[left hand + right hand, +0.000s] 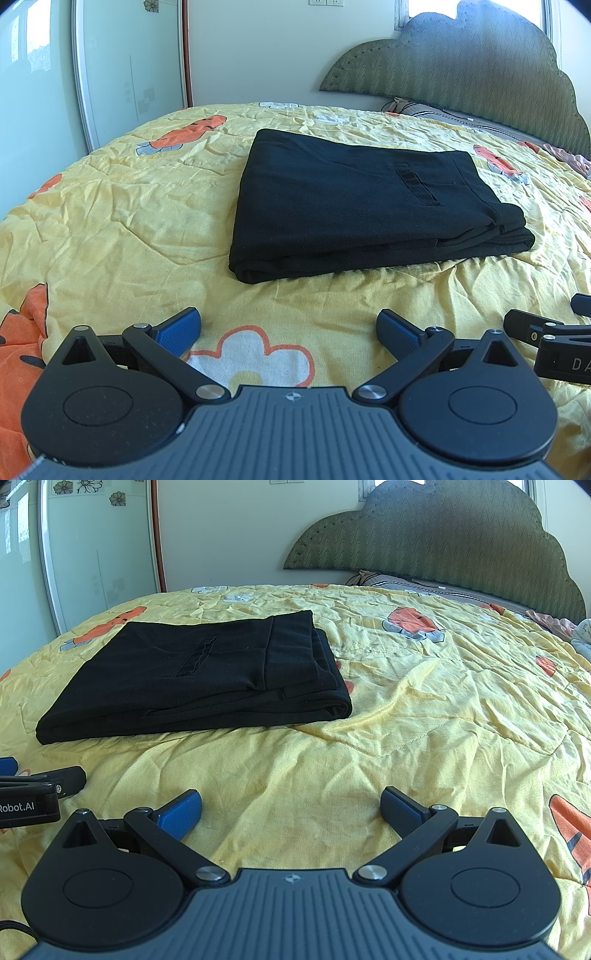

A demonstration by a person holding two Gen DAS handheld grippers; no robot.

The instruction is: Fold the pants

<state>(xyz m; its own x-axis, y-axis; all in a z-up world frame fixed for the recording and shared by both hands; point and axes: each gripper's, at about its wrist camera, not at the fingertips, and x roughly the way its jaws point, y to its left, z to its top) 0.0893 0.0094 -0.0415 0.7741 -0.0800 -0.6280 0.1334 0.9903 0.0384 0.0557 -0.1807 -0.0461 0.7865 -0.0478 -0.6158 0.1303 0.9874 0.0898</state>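
The black pants (pixel 354 206) lie folded in a layered rectangle on the yellow bedspread (pixel 129 221), ahead of both claws and touching neither. The left claw (pixel 288 328) hovers with its jaws spread wide and empty; the right claw (pixel 291 806), just beside it, is likewise spread and holds nothing. The fold looks finished. The risk now is a careless move forward: a finger catching the stacked edges nearest the claws could drag the layers askew.
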